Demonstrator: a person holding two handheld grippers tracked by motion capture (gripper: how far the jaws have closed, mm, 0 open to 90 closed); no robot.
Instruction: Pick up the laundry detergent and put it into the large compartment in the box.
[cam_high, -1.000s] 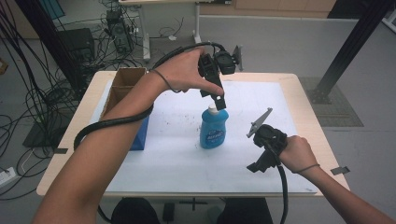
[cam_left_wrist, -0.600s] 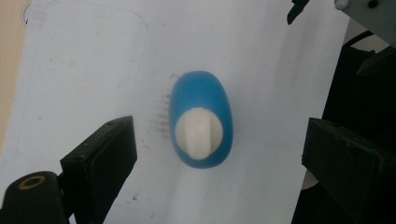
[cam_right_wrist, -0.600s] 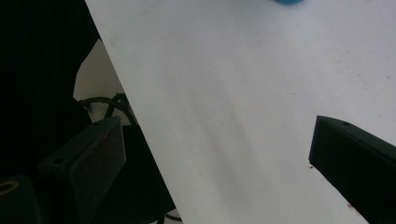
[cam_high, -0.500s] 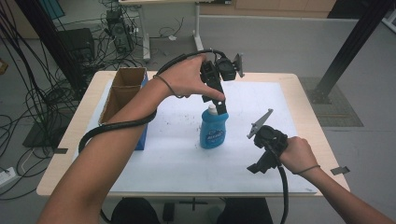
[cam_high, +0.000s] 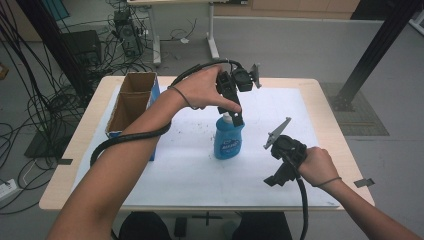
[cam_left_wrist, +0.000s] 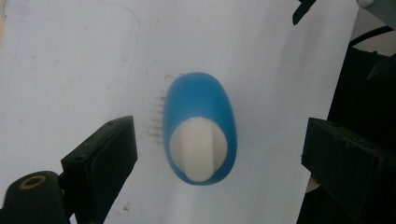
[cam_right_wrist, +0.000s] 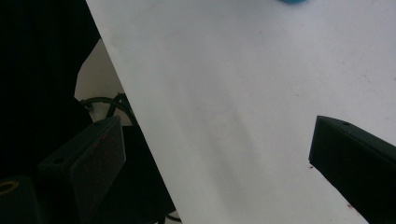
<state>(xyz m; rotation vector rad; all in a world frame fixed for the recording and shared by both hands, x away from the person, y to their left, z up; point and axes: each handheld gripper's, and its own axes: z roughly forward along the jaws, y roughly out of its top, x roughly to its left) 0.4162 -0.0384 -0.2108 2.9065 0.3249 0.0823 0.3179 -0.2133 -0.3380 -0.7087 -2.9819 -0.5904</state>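
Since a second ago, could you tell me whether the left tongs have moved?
Yes. The left tongs have come down toward the cap of the blue bottle, which stands in place.

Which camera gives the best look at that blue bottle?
The high view: the blue bottle stands upright, label visible. The left gripper view shows its top from straight above, the right gripper view just a blue sliver at the upper edge.

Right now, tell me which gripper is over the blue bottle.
The left gripper, pointing down with open jaws either side of the blue bottle; the right gripper sits apart.
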